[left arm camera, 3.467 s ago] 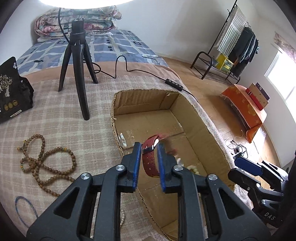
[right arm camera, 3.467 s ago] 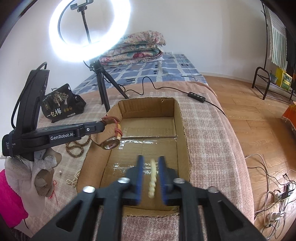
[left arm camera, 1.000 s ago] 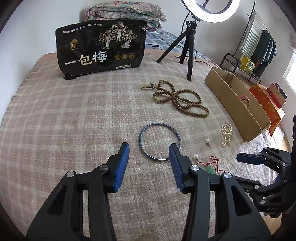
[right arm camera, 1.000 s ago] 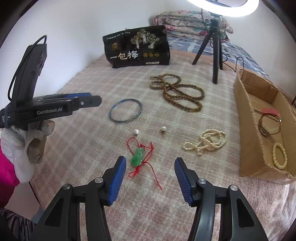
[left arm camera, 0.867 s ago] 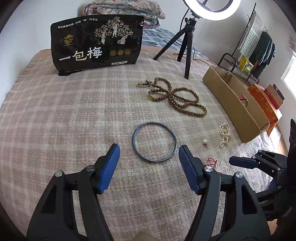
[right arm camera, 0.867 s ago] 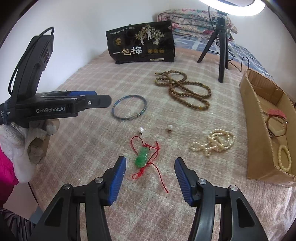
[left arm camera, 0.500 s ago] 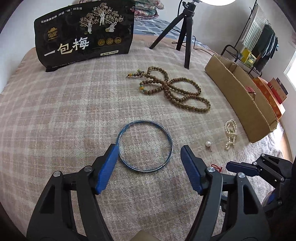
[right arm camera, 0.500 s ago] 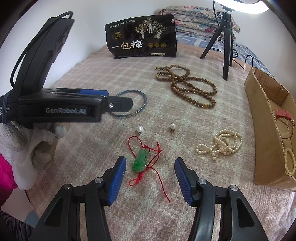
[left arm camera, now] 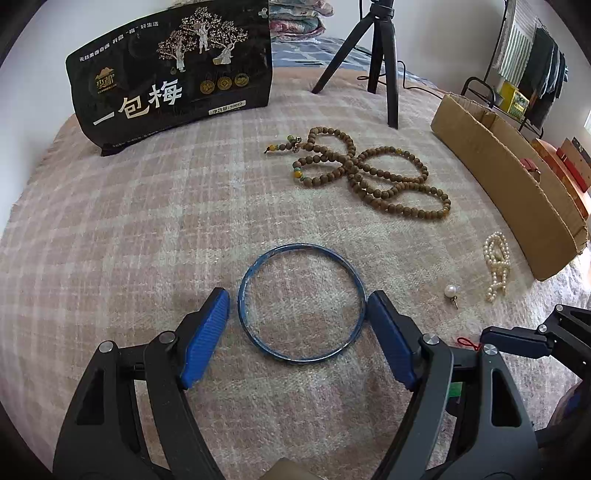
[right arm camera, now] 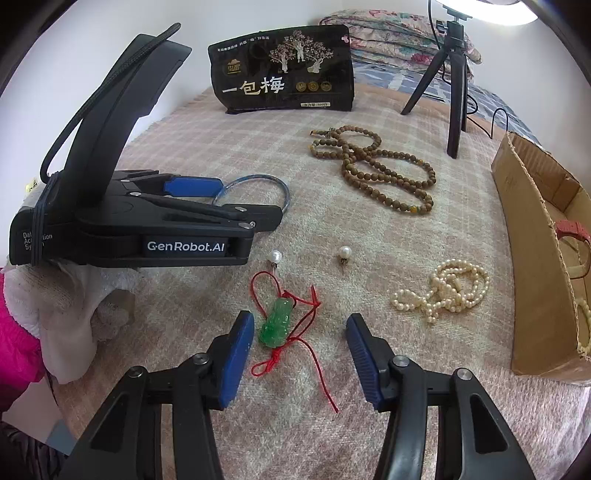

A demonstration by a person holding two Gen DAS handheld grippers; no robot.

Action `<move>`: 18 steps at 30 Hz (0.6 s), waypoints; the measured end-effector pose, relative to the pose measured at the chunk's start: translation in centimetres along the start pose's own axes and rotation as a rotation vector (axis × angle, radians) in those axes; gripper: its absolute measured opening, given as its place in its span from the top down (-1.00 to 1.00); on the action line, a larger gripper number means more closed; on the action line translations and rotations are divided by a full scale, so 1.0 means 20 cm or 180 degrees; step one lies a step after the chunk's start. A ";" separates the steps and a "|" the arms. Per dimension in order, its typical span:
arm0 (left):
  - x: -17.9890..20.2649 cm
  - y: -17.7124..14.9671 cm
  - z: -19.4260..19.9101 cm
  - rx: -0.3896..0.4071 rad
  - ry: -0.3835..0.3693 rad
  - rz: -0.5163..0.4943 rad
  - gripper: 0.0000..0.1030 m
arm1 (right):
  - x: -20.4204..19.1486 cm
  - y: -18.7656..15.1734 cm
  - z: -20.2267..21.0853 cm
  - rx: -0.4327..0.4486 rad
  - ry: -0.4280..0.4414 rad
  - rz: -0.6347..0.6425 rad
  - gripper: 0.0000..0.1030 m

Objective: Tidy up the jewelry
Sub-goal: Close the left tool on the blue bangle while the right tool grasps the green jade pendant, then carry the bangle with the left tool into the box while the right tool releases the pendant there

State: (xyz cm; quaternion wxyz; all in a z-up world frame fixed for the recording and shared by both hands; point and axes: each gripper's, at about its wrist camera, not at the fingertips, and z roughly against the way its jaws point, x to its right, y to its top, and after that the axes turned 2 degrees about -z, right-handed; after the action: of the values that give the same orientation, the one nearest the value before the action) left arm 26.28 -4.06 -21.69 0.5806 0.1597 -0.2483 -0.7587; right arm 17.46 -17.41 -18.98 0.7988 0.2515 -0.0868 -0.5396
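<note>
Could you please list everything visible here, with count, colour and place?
bangle: 1, blue, on blanket between left tongs' fingers
pendant: 1, green on red cord, between right tongs' fingers
wooden beads: 1 strand, brown, mid-blanket
pearl strand: 1, cream, beside box
loose pearls: 2, white, above pendant
box: 1, cardboard, right edge
bag: 1, black, far side
tripod: 1, black, far side
blanket: 1, pink plaid
left tongs: open
right tongs: open

White walls (right arm camera: 240, 22), clothes rack (left arm camera: 524, 62)
</note>
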 end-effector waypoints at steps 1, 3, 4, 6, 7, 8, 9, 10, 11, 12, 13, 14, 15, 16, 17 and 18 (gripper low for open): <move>0.00 0.00 0.00 -0.0002 0.0011 -0.0011 -0.54 | 0.00 0.00 0.00 -0.0003 0.0004 0.0003 0.03; 0.01 -0.01 0.00 0.0004 0.0025 -0.0042 -0.54 | 0.00 0.01 -0.01 -0.0004 0.0001 0.0014 0.09; 0.01 -0.01 0.00 0.0004 0.0019 -0.0048 -0.54 | 0.00 0.01 -0.01 -0.0005 0.0000 0.0020 0.09; 0.01 -0.01 0.00 0.0010 0.0007 -0.0060 -0.54 | -0.01 0.01 -0.01 -0.0005 -0.0002 0.0033 0.16; 0.01 -0.01 0.00 0.0014 0.0010 -0.0066 -0.54 | -0.01 0.01 -0.02 -0.0007 -0.0003 0.0036 0.17; 0.01 -0.01 -0.01 0.0015 0.0010 -0.0068 -0.54 | -0.01 0.01 -0.02 -0.0007 -0.0002 0.0039 0.19; 0.01 -0.01 -0.01 0.0019 0.0009 -0.0075 -0.54 | -0.01 0.01 -0.02 -0.0009 -0.0006 0.0045 0.19; 0.01 -0.01 -0.01 0.0022 0.0005 -0.0078 -0.54 | -0.01 0.01 -0.02 -0.0009 -0.0015 0.0057 0.19; 0.01 -0.01 -0.02 0.0036 -0.0003 -0.0074 -0.54 | -0.02 0.01 -0.03 -0.0006 -0.0026 0.0081 0.19; 0.01 0.00 -0.02 0.0038 -0.0013 -0.0063 -0.54 | -0.03 0.01 -0.03 -0.0006 -0.0040 0.0119 0.19; 0.00 0.00 -0.03 0.0040 -0.0029 -0.0039 -0.50 | -0.04 0.01 -0.03 -0.0007 -0.0062 0.0162 0.20; 0.00 0.00 -0.03 0.0048 -0.0027 -0.0015 -0.46 | -0.05 0.01 -0.04 -0.0008 -0.0090 0.0214 0.23; -0.01 0.00 -0.03 0.0052 -0.0039 0.0003 -0.45 | -0.07 0.00 -0.04 -0.0012 -0.0109 0.0261 0.29; -0.01 0.00 -0.03 0.0053 -0.0049 0.0010 -0.45 | -0.08 0.00 -0.04 -0.0014 -0.0135 0.0313 0.32; -0.01 0.00 -0.03 0.0059 -0.0053 0.0010 -0.45 | -0.10 0.00 -0.04 -0.0015 -0.0155 0.0362 0.41; -0.01 0.00 -0.03 0.0062 -0.0053 0.0007 -0.44 | -0.11 0.00 -0.04 -0.0018 -0.0158 0.0396 0.50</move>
State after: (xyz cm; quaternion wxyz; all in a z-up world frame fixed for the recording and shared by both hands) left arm 26.66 -3.92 -22.09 0.5778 0.1588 -0.2607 -0.7569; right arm 16.96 -15.23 -19.34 0.8291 0.2298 -0.1205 -0.4953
